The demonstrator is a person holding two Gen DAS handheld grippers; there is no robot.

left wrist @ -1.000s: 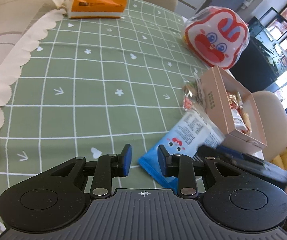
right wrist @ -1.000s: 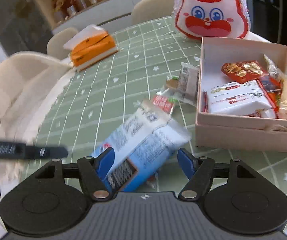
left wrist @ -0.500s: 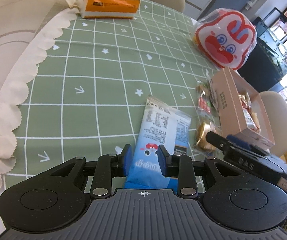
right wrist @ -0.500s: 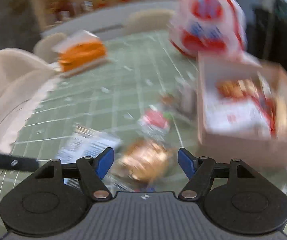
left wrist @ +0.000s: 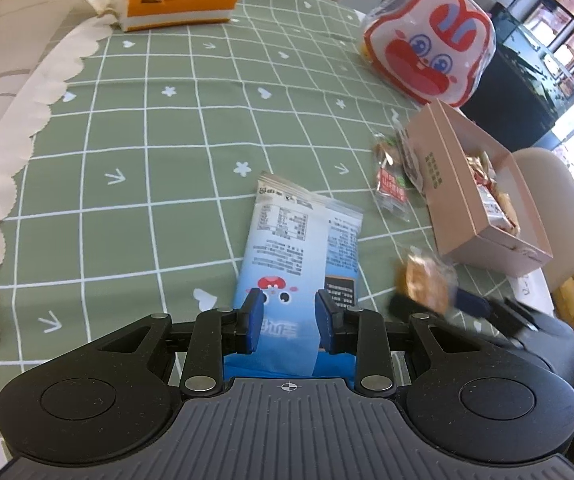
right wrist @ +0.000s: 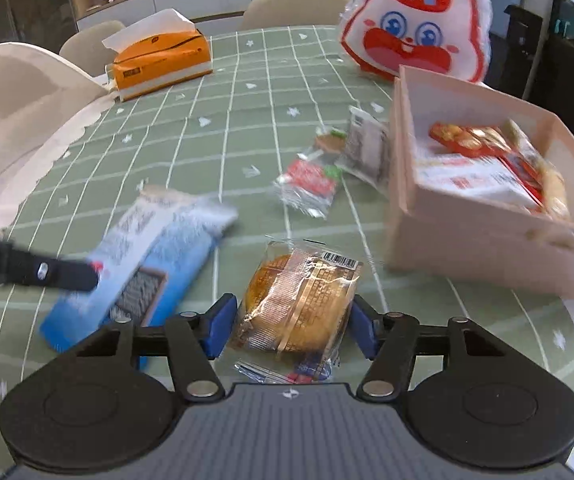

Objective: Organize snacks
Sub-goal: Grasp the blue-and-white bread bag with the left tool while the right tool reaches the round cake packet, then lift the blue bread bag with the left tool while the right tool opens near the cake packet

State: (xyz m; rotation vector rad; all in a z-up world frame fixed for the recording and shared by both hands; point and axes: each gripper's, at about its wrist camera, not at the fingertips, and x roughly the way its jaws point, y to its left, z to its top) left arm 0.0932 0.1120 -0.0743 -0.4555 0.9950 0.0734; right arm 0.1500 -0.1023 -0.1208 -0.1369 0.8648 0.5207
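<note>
The blue snack packet (left wrist: 299, 240) is clamped in the left hand-held gripper (left wrist: 289, 316). The right hand-held gripper (right wrist: 293, 326) is being closed around the wrapped cake (right wrist: 299, 300), with contact not discernible.

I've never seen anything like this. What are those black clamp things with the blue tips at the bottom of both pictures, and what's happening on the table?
They are two hand-held grippers; a person carries one in each hand, and a camera on each looks along its fingers. So each picture is one gripper's view.

The left gripper holds a blue snack packet between its blue pads. The right gripper is closing its jaws around a wrapped golden cake; the pads look close to its sides.

On the green checked tablecloth sit a pink box already holding snacks, small loose packets beside it, an orange tissue box and a rabbit-faced bag.
</note>
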